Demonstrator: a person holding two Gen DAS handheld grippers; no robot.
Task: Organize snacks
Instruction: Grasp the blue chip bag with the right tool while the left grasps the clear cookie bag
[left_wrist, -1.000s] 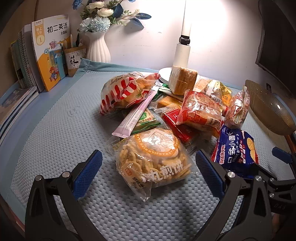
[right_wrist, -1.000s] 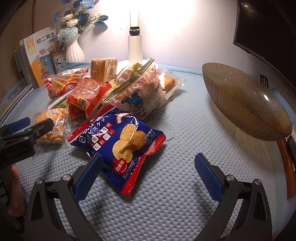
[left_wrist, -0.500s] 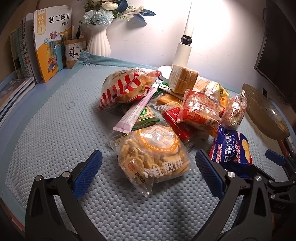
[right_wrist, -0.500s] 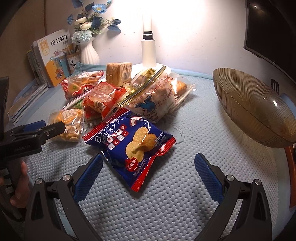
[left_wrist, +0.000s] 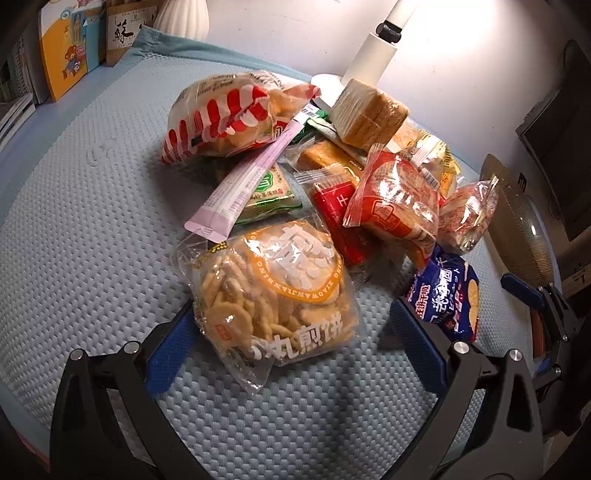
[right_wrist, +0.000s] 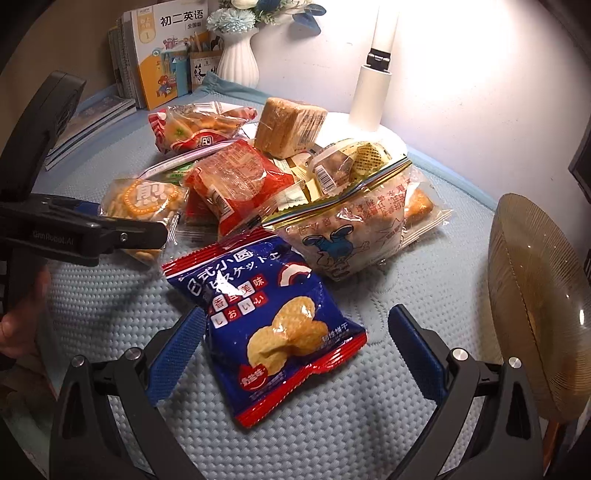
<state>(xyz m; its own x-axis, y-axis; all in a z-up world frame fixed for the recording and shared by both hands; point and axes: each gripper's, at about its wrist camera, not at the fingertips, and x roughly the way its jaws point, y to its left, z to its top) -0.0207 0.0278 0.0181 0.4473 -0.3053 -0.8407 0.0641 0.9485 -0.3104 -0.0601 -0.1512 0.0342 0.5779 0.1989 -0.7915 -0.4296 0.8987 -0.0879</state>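
Straddling snacks, the wide-open left gripper (left_wrist: 291, 334) flanks the cracker bag (left_wrist: 273, 291), the right gripper (right_wrist: 295, 339) the blue packet (right_wrist: 266, 314).

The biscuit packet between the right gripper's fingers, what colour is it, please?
Dark blue with red ends, clearest in the right wrist view.

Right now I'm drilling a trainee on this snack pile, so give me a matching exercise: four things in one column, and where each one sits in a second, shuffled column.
Things:
1. blue cracker packet
2. round fried-cracker bag
3. amber glass bowl
4. wrapped bread block

Places:
A. at the right edge of the mat
B. between the open fingers of the left tool
C. at the back of the pile, by the lamp base
D. between the open fingers of the right tool

Pairs: 1-D, 2-B, 3-A, 4-C
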